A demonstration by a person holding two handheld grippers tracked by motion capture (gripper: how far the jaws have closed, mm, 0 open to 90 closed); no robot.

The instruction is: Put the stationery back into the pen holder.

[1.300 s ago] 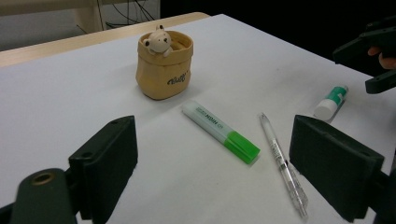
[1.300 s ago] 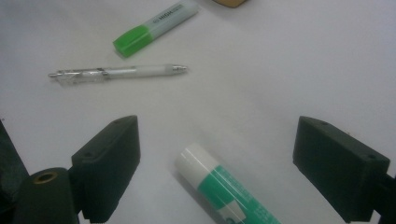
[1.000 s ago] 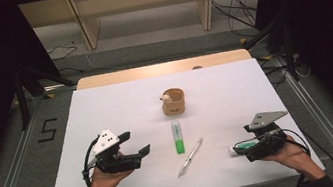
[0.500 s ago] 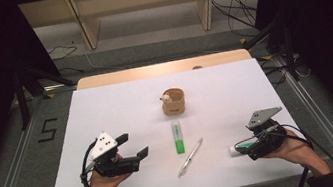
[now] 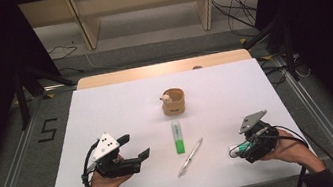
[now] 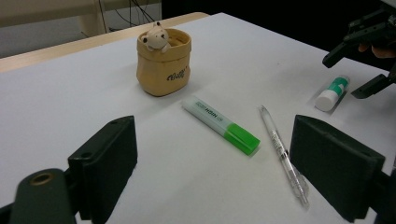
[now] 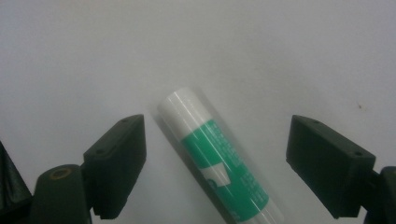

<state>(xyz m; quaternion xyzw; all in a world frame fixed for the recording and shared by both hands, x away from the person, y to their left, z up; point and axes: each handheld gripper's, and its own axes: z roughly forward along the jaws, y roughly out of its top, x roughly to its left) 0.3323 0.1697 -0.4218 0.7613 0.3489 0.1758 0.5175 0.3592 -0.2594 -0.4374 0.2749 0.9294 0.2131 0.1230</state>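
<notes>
A green-and-white glue stick point(image 7: 205, 135) lies flat on the white table sheet point(image 5: 106, 108), between the jaws of my right gripper point(image 7: 224, 156). Those jaws have just been closing, but both pads still stand clear of the stick. In the high view the right gripper point(image 5: 242, 151) sits at the front right over the glue stick point(image 5: 234, 150). My left gripper point(image 5: 134, 147) is open at the front left, with nothing in it. It looks toward a green highlighter point(image 6: 219, 124), a clear pen point(image 6: 282, 154) and a tan cup point(image 6: 162, 63) with a small bear on its rim.
The cup point(image 5: 174, 101) stands mid-table, with the highlighter point(image 5: 178, 136) and the pen point(image 5: 190, 157) in front of it. The left gripper view catches the right gripper point(image 6: 355, 70) beside the glue stick point(image 6: 332, 92). A wooden edge borders the far side of the table.
My right gripper has shifted slightly, settling lower over the glue stick. The left gripper has not moved, nor has anything on the table.
</notes>
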